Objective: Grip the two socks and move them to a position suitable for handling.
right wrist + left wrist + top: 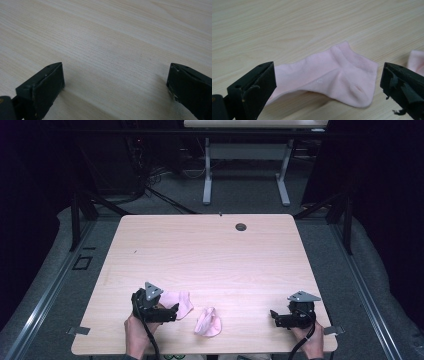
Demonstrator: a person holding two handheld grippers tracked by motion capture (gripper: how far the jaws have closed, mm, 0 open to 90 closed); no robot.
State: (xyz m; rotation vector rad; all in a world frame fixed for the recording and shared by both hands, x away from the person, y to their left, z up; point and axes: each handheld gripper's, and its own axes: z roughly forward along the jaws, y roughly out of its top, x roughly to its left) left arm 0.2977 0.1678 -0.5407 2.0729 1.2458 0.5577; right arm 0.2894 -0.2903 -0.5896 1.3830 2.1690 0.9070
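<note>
Left gripper (328,87) jaws wide apart, straddling one pink sock (332,77) lying flat, not yet pinched; right gripper (115,87) likewise agape over bare table (112,37), near right; second sock (208,322) crumpled near centre; pairing or folding, by my guess, barely begun.

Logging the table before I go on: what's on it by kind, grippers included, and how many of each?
Pink socks: 2, one by the left gripper, one nearer mid-table
Hand-held grippers: 2, left gripper and right gripper, both open
Total: 4
</note>
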